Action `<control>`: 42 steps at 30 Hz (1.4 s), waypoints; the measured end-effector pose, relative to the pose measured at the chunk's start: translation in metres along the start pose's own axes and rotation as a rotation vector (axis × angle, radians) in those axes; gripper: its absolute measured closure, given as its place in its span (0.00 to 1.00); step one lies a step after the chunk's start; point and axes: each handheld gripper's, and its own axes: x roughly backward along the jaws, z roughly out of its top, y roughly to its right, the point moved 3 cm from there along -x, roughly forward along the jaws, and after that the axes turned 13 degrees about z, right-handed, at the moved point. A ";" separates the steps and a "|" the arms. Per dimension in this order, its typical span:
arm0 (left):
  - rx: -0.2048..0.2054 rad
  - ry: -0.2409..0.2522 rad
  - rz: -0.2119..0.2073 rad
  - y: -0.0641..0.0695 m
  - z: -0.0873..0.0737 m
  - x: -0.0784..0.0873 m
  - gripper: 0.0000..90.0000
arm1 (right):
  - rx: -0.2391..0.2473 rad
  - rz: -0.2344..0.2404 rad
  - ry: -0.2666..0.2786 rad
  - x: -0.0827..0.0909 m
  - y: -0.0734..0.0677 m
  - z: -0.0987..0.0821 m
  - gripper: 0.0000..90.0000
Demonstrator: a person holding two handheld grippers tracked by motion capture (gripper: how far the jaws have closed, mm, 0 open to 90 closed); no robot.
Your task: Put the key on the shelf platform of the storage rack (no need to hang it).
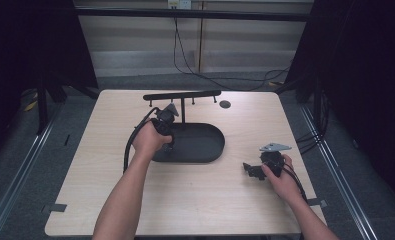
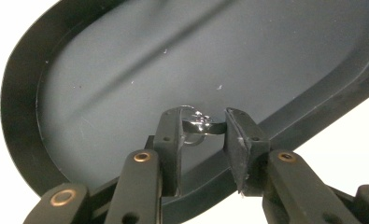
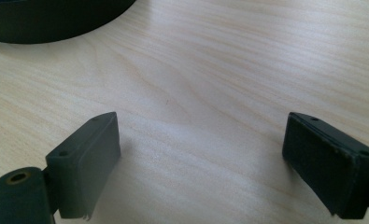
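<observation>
A small shiny metal ring, set with a glinting clear piece, sits between the left gripper's two black jaws, which have closed in on it from both sides, just above the floor of a dark oval tray. In the high view the left gripper points down over the tray's left end, held by the left hand with the forearm reaching forward from the bottom edge. A black T-shaped stand rises from the tray's far side, its crossbar running left to right.

The right gripper lies low near the table's right side, well apart from the tray, gripped by the right hand and pointing left. In its own view the right gripper has its jaws spread wide with nothing between them, over bare wood.

The table is pale wood grain. A small dark round disc lies near its far edge. Beyond it are a grey floor, a pale panelled wall and loose black cables.
</observation>
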 end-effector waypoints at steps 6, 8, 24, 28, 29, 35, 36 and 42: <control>-0.006 0.007 -0.001 0.001 0.000 -0.002 0.75 | 0.000 0.000 0.000 0.000 0.000 0.000 0.12; -0.006 0.012 -0.009 0.002 0.001 -0.003 0.76 | -0.002 0.000 0.000 0.000 0.000 0.000 0.12; 0.007 0.039 -0.001 0.003 0.001 -0.002 0.69 | 0.000 0.001 0.000 0.000 0.000 0.000 0.12; 0.008 0.045 -0.009 0.004 0.000 0.000 0.68 | -0.002 0.002 -0.001 0.000 0.000 0.000 0.12; 0.000 0.045 -0.015 0.003 -0.001 0.001 0.67 | -0.001 0.001 0.000 0.000 0.000 0.000 0.12; 0.022 0.050 -0.037 0.004 -0.005 0.003 0.59 | 0.000 0.002 0.000 0.000 0.000 0.000 0.12; 0.017 0.050 -0.038 0.003 -0.006 0.003 0.57 | -0.003 0.001 -0.001 0.000 0.000 0.000 0.12; 0.020 0.071 -0.053 0.006 -0.009 0.006 0.48 | 0.001 0.002 -0.002 0.000 0.000 0.000 0.12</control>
